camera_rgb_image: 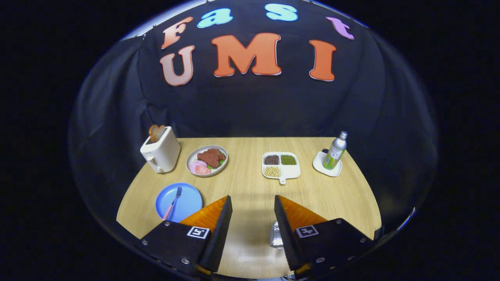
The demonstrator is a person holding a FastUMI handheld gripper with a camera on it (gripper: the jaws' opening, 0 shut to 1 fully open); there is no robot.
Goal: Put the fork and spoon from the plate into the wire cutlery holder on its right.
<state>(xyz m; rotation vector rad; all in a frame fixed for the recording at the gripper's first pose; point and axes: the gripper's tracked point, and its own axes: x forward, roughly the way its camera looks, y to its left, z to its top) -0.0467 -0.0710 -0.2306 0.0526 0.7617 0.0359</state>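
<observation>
A blue plate [183, 201] lies on the wooden table, just left of and beyond my left finger. On it rests a fork [174, 203] with a pink handle, its tines pointing away from me. A silvery perforated metal holder [276, 235] peeks out low between my fingers, mostly hidden behind the right finger. My gripper [253, 203] hovers above the table's near part, open, with nothing between its fingers. I cannot make out a spoon.
Further back stand a white toaster [161, 154] with toast, a plate of food [207, 160], a white divided dish [280, 165] of beans and grains, and a green bottle [336, 151] on a white coaster. Black cloth walls the booth.
</observation>
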